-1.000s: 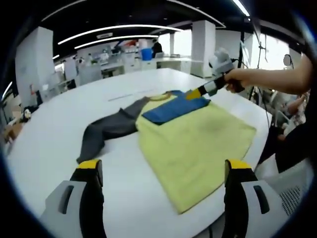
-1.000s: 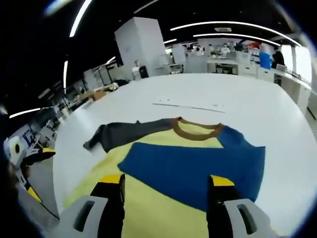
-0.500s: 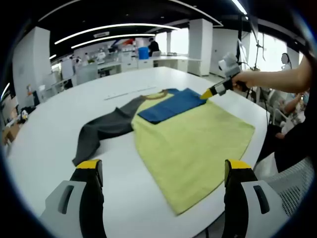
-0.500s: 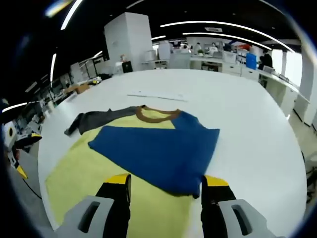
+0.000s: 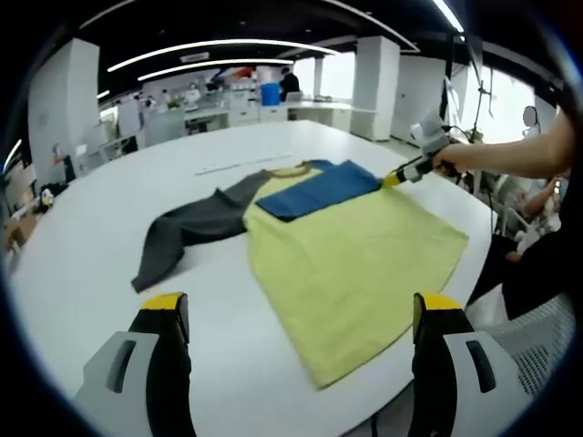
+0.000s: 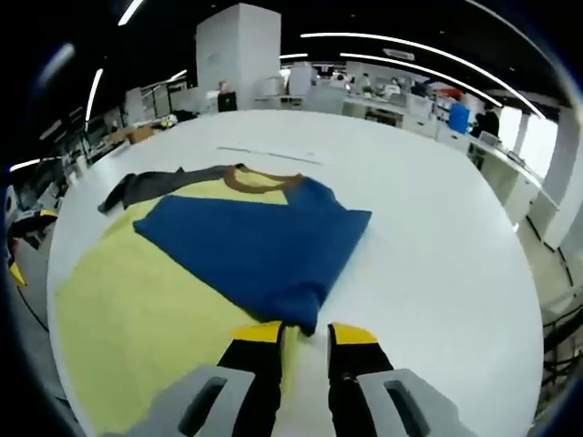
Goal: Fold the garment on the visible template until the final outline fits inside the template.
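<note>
Scene: a yellow garment (image 5: 355,264) is seen spread flat on a round white desk (image 5: 82,273) in an open-plan room, near the desk's edge.
Garment: the blue sleeve (image 6: 250,246) is laid across the yellow chest, while the grey sleeve (image 5: 182,238) lies stretched out on the desk.
Right hand-held gripper (image 6: 304,339): its jaws are drawn narrow at the blue sleeve's cuff; a grip on the cloth cannot be confirmed.
Left hand-held gripper (image 5: 301,314): its jaws are held wide and empty above the desk, short of the hem.
Handling: the fabric is judged light, soft and limp, likely to sag and wrinkle, so it is best taken by cuffs, hem corners or seams.
</note>
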`<move>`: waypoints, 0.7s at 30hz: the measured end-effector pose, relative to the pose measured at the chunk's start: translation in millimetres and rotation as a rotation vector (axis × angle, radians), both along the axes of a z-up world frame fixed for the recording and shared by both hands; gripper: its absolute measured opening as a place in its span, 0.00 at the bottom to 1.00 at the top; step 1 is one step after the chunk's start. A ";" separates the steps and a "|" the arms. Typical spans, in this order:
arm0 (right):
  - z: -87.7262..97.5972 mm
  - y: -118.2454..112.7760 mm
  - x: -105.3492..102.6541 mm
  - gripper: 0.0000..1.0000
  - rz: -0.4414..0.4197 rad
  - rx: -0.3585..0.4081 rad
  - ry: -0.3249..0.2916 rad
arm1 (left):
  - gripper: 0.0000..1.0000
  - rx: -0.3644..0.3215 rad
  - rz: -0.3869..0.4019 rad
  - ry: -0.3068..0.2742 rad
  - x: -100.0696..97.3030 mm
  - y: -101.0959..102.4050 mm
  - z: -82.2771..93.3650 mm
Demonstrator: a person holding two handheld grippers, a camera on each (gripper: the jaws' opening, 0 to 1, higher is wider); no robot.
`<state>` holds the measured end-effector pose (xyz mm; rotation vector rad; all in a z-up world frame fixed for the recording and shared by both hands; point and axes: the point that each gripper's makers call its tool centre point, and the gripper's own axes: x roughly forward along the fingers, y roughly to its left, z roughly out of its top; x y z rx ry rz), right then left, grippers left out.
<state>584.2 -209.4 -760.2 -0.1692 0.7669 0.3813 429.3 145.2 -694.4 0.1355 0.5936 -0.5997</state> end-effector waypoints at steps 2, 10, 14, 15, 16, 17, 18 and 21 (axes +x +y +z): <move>-1.1 3.8 0.8 0.13 0.018 -0.009 -0.005 | 0.99 0.006 0.005 0.020 -2.3 1.6 -3.0; -3.8 5.7 -2.3 0.00 0.051 -0.102 -0.042 | 0.99 -0.003 0.022 0.023 -2.5 5.0 -3.2; -4.9 1.5 -1.1 0.00 -0.019 -0.080 -0.053 | 0.99 -0.004 0.030 0.020 -1.8 7.2 -2.1; -5.5 -0.1 -0.9 0.00 -0.035 -0.079 -0.057 | 0.99 -0.007 0.032 0.020 -1.9 7.4 -2.1; -6.7 -1.8 -0.8 0.00 -0.090 -0.044 -0.057 | 0.99 -0.007 0.032 0.020 -1.9 7.4 -2.1; -7.2 -2.6 -0.7 0.00 -0.126 -0.014 -0.055 | 0.99 -0.007 0.032 0.021 -2.1 7.7 -2.3; -7.9 -4.4 -0.9 0.00 -0.170 0.020 -0.048 | 0.99 -0.005 0.032 0.021 -2.4 7.9 -2.4; -8.0 -4.8 -0.6 0.00 -0.163 0.007 -0.047 | 0.99 -0.004 0.033 0.024 -2.9 8.8 -3.1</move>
